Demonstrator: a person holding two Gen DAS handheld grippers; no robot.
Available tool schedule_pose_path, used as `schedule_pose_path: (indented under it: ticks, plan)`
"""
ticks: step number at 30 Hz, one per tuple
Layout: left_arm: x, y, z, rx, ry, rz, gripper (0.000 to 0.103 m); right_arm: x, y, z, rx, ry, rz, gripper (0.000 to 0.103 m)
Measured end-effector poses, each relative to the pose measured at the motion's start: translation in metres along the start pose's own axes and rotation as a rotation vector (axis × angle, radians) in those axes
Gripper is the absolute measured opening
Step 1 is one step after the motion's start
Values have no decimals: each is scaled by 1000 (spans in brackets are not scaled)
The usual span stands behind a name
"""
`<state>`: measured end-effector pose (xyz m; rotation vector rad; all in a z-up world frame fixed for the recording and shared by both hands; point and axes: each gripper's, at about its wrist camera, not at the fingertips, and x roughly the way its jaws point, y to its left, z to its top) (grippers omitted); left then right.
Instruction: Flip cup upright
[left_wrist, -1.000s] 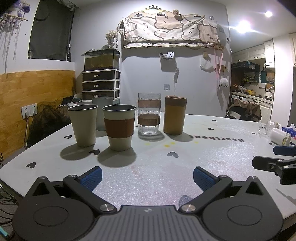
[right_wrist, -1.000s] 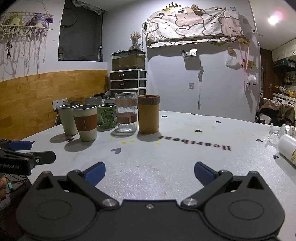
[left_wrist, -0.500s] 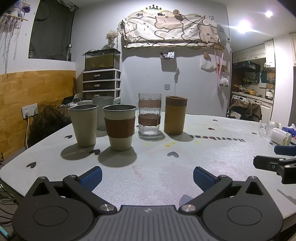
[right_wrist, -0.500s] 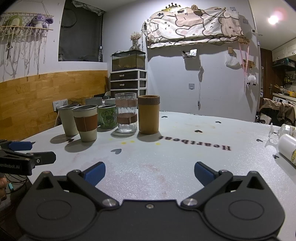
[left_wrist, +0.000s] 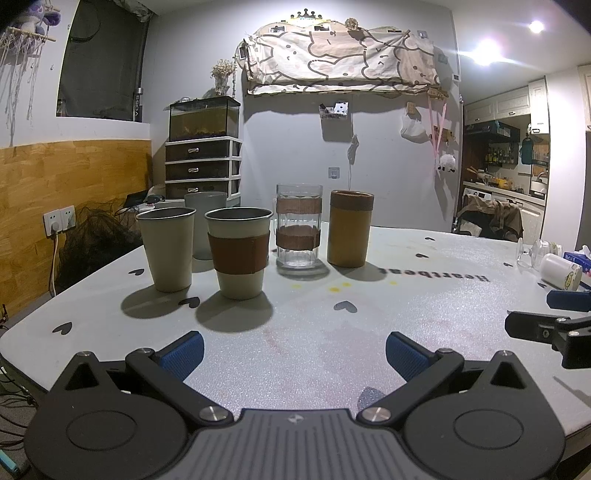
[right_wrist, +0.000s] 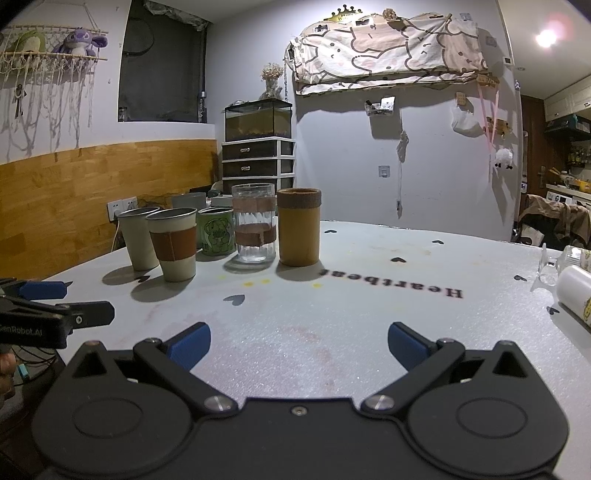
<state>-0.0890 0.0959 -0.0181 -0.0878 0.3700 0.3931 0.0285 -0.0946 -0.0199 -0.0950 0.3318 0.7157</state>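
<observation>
Looking at tan cup beside glass | seemed stiff, light; grab mid-wall | L gripper & R gripper both spread wide, holding nothing

White table bearing cups

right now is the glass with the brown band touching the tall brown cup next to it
Apart. In the left wrist view a strip of table shows between the glass and the tall brown cup; the right wrist view shows them nearly overlapping.

Grey wall, wood panelling (left), drawer unit.
</observation>
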Motion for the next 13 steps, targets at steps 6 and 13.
schedule_pose_path:
  ticks: [6, 13]
  plan:
    - [0, 1, 0, 0, 1, 4, 103, 0, -1, 0, 0, 0, 1, 103]
    - [-1, 5, -1, -6, 0, 11, 103, -1, 1, -1, 2, 0, 2, 103]
